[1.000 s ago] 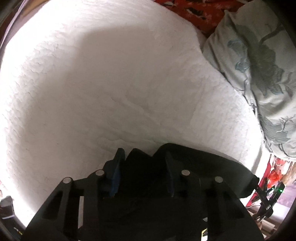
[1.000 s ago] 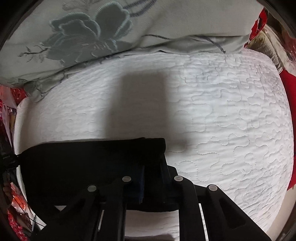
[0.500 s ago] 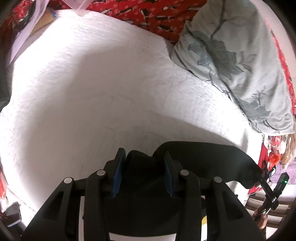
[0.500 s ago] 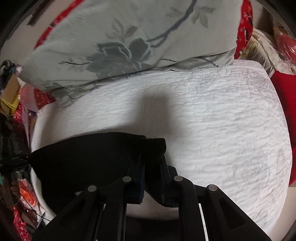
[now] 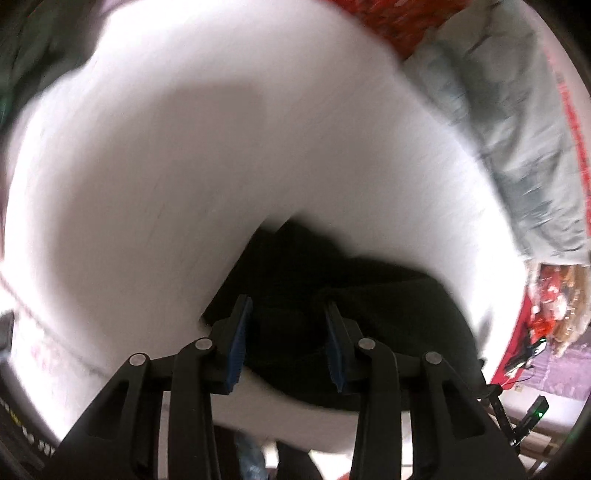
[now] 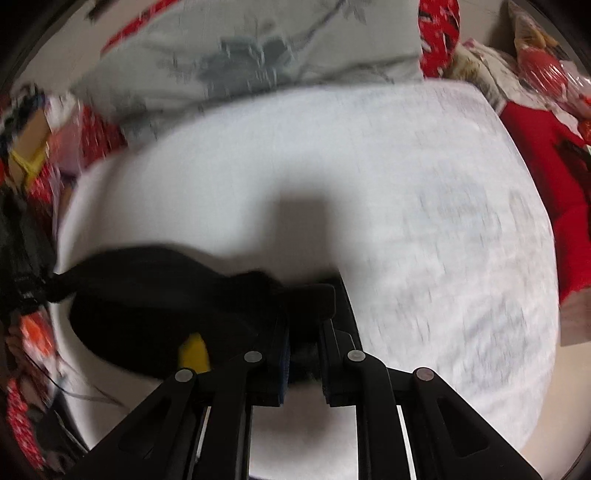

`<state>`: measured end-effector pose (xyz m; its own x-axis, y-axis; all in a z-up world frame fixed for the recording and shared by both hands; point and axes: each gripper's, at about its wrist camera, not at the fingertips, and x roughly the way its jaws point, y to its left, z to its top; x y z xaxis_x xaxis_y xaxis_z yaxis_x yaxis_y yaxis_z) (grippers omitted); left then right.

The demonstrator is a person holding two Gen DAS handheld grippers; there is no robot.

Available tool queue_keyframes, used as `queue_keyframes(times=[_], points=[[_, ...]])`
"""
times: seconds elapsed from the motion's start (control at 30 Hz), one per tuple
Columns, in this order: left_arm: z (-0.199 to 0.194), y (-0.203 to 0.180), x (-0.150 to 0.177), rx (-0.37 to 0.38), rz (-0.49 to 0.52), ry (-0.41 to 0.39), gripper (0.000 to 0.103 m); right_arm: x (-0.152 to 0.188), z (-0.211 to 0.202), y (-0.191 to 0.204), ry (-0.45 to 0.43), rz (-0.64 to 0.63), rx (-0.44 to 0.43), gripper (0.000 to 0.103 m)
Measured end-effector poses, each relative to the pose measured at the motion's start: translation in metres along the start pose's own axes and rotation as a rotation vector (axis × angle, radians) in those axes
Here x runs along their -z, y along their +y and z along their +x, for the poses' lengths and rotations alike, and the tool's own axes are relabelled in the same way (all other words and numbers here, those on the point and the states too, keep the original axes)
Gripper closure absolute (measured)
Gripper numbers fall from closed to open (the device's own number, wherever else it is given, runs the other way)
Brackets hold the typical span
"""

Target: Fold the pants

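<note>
We see first the bed (image 5: 229, 192), covered with a white quilted cover that fills most of both views. At its far edge lies a pale grey-green pillow with a flower print (image 6: 258, 59), and beside it a red patterned cloth (image 6: 439, 33); both pictures are blurred, so small details are not clear.

The black pants (image 5: 369, 295) are on the bed cover, gathered in a dark bundle at the near side of the bed. In the right wrist view the pants (image 6: 147, 291) stretch to the left from the fingers, and a small yellow thing (image 6: 194, 352) shows at their lower edge; we cannot tell what it is.

We hold the pants with both tools. The left gripper (image 5: 288, 314) has its fingers at a middle width, with a thick fold of the black cloth between the blue pads. The right gripper (image 6: 301, 306) has its fingers narrow; its jaws have just been opening a little, and a black fold of the pants is between them.
</note>
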<state>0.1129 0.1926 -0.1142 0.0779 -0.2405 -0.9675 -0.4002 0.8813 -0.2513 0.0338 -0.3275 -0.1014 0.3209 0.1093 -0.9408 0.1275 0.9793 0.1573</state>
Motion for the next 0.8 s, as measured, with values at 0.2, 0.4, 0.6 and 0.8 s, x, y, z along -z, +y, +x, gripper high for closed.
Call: queue_keyframes(times=[0.2,0.4,0.6,0.8], points=[[0.014,0.011,0.029,-0.042,0.012,0.074,0.067,0.030,0.007,0.000,0.070,-0.016,0.075,0.066],[-0.005,0.013,0.044,-0.087,0.069,0.105,0.066,0.040,-0.015,-0.012,0.097,-0.031,0.147,0.051],[-0.030,0.020,0.060,0.058,-0.020,0.098,0.060,0.057,-0.036,-0.060,0.104,0.356,-0.020,0.049],[-0.012,-0.009,0.043,0.112,-0.065,0.100,0.055,0.065,-0.003,-0.047,0.122,0.741,-0.370,0.049]])
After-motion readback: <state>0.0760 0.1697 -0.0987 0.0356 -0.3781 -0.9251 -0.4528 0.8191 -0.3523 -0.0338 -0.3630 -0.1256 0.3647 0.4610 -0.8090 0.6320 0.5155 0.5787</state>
